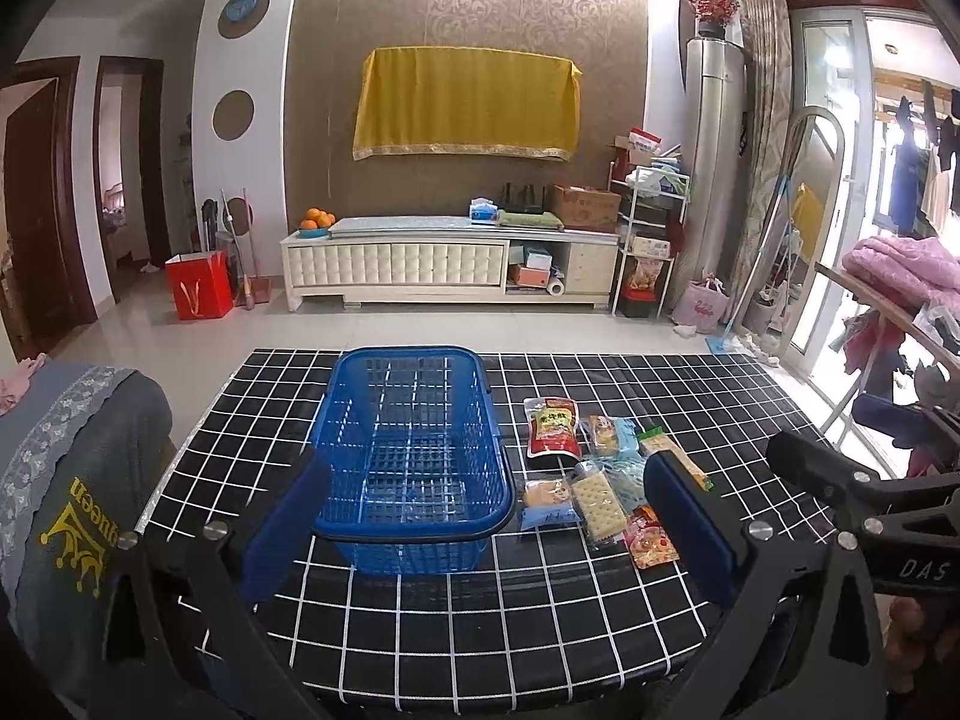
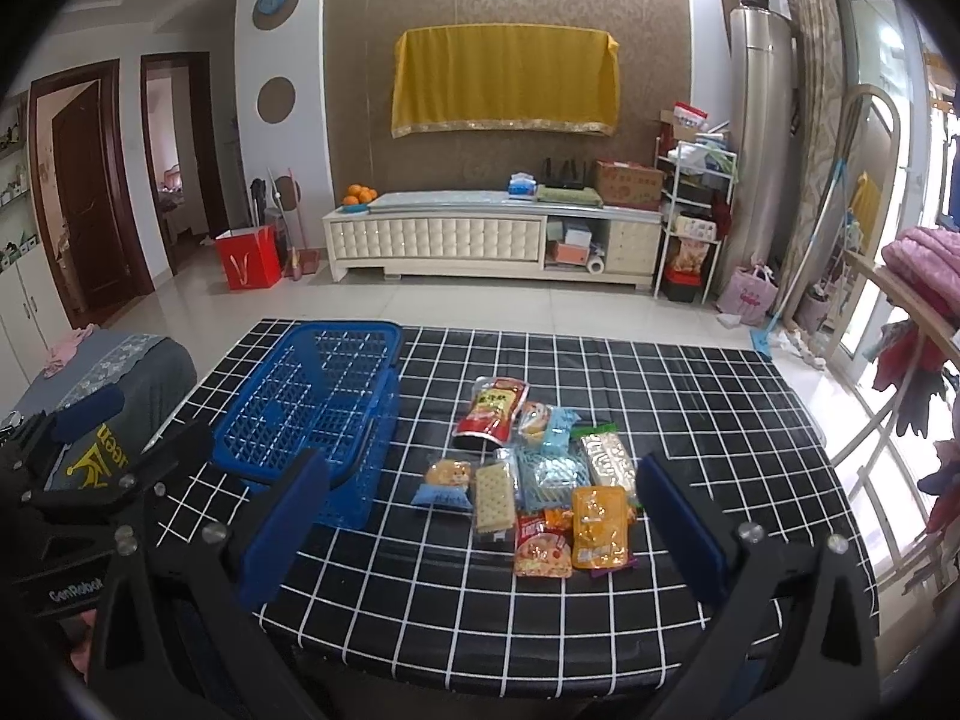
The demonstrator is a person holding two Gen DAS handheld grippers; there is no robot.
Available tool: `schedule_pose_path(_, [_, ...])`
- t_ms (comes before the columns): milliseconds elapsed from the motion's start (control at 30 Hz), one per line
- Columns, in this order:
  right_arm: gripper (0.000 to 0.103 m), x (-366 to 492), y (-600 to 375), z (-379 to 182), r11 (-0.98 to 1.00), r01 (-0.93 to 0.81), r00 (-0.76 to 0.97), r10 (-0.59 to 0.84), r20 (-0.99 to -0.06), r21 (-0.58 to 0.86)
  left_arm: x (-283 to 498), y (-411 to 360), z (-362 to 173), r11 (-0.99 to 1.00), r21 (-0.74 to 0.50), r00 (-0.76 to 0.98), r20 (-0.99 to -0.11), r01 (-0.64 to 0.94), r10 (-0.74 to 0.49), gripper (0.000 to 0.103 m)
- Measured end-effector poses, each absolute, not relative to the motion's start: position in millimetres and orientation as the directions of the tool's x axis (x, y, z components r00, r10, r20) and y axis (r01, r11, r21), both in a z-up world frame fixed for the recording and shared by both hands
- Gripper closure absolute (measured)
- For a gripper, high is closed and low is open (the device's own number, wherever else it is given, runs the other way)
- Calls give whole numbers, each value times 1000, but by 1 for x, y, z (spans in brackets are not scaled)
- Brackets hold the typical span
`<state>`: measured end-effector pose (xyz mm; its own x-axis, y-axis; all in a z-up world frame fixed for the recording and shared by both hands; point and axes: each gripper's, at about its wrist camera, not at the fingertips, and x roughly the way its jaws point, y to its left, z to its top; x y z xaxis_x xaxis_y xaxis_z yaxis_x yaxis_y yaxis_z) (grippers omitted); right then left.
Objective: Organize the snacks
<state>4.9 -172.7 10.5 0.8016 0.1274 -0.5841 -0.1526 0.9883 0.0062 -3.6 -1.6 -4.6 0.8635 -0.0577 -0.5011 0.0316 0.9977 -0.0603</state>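
An empty blue plastic basket stands on the black grid-patterned table. To its right lie several snack packs: a red pouch, a cracker pack, a small bun pack, an orange pouch and a red-orange pack. My left gripper is open and empty, above the table's near edge in front of the basket. My right gripper is open and empty, in front of the snacks.
A chair with a grey-blue cover stands at the table's left. The right gripper's body shows at the right of the left wrist view. A white TV cabinet stands across the tiled floor. A clothes rack is at the right.
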Motion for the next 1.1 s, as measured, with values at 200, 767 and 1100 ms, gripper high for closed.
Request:
schedule_pose_path(200, [0,4,-171,11,987,-161,797,136,-589,10,-5,-1,-3,998,-50,867,-497,26,-47,0])
schedule_pose_path(767, [0,-2,-167,12,986,-164,801,134,-584,1,-14,6,3,997,-70,865,-498,19,-52,0])
schedule_pose_path(1100, [0,-4,-167,9,988,-154,799,122,-589,-4,-17,7,5,997,-71,861,-506,25,-57,0])
